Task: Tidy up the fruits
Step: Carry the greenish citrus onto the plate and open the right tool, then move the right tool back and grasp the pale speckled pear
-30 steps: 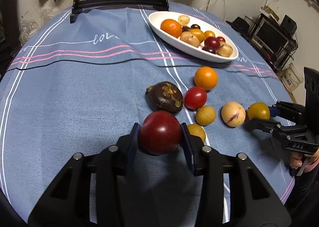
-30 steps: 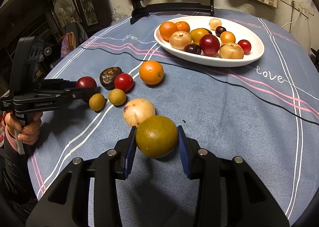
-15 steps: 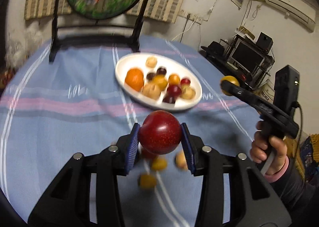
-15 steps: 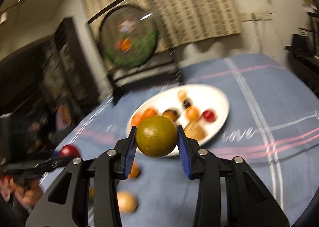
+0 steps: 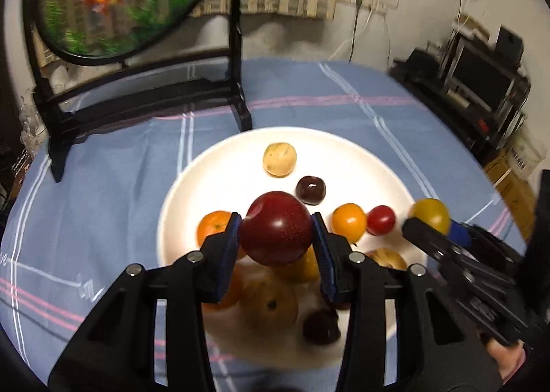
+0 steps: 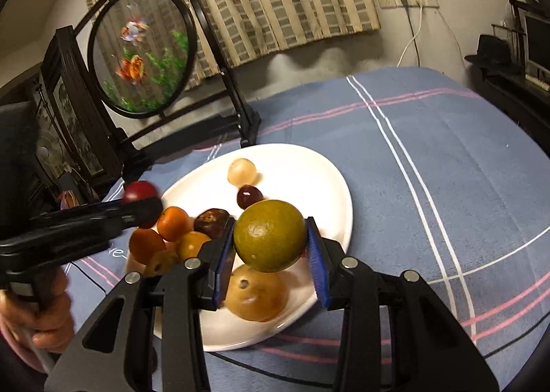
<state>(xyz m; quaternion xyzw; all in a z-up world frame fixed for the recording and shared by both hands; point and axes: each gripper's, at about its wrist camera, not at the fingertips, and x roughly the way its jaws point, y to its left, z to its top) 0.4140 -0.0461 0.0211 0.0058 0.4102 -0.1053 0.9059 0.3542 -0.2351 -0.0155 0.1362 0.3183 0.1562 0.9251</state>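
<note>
While 2 grippers hold 1 fruit each, plate (image 5: 192, 185) has approx 10.

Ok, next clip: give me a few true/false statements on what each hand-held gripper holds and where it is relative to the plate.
1. The left hand-held gripper grips a dark red round plum. True.
2. The right hand-held gripper is empty. False: it clamps a greenish-yellow round citrus fruit.
3. Both held fruits hang above the white oval plate. True.
4. The plate is bare. False: it already carries several fruits, including a pale tan round fruit.
</note>
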